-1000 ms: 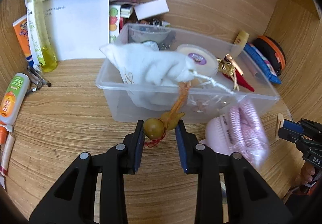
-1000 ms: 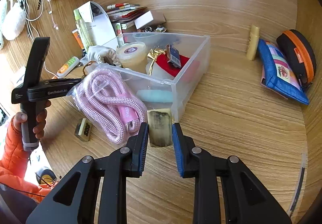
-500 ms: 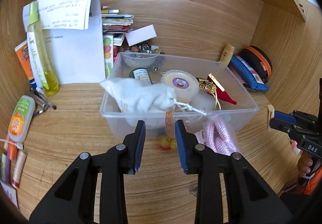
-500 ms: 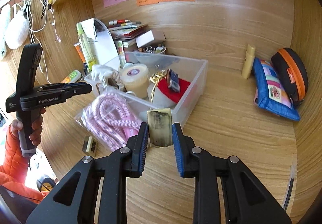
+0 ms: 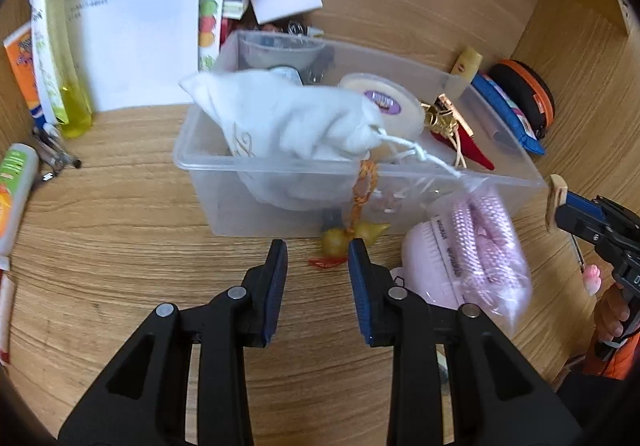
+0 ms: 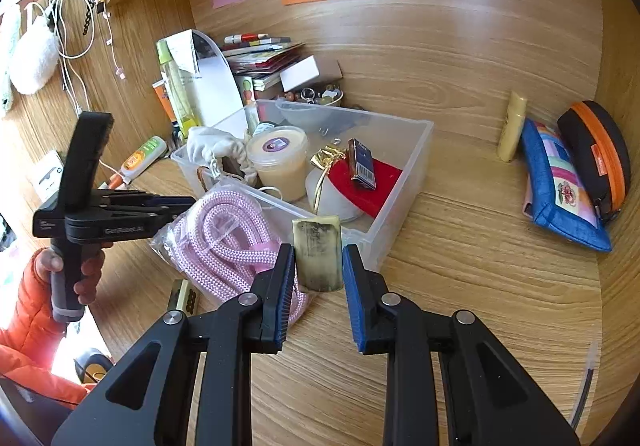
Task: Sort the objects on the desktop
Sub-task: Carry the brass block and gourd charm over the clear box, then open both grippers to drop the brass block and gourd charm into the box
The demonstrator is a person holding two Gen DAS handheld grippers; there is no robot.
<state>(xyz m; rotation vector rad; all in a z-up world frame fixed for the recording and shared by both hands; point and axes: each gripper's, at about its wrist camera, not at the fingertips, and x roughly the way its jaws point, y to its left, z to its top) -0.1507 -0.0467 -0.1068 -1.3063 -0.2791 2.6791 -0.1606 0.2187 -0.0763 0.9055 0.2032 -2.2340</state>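
A clear plastic bin [image 5: 224,181] stands on the wooden desk and also shows in the right wrist view [image 6: 412,149]. A white drawstring pouch [image 5: 288,117] lies over its near rim. A yellow gourd charm [image 5: 340,240] on an orange cord hangs in front of the bin, just ahead of my open, empty left gripper [image 5: 317,258]. My right gripper [image 6: 318,266] is shut on a small yellowish horn comb [image 6: 318,254], held in the air near the bin's corner. A bag of pink rope [image 6: 228,242] lies against the bin; it also shows in the left wrist view [image 5: 480,254].
A round cream jar [image 6: 280,161], red cloth [image 6: 372,181] and small dark box [image 6: 362,163] lie in the bin. A blue pouch [image 6: 560,185], orange-black case [image 6: 600,149] and yellow tube [image 6: 512,125] lie right. Bottles [image 5: 60,57], papers [image 5: 132,25] and a tube [image 5: 16,189] stand left.
My left gripper swung back down close to the bin, so the gourd charm sits just ahead of its open fingers. My right gripper rose slightly with the comb.
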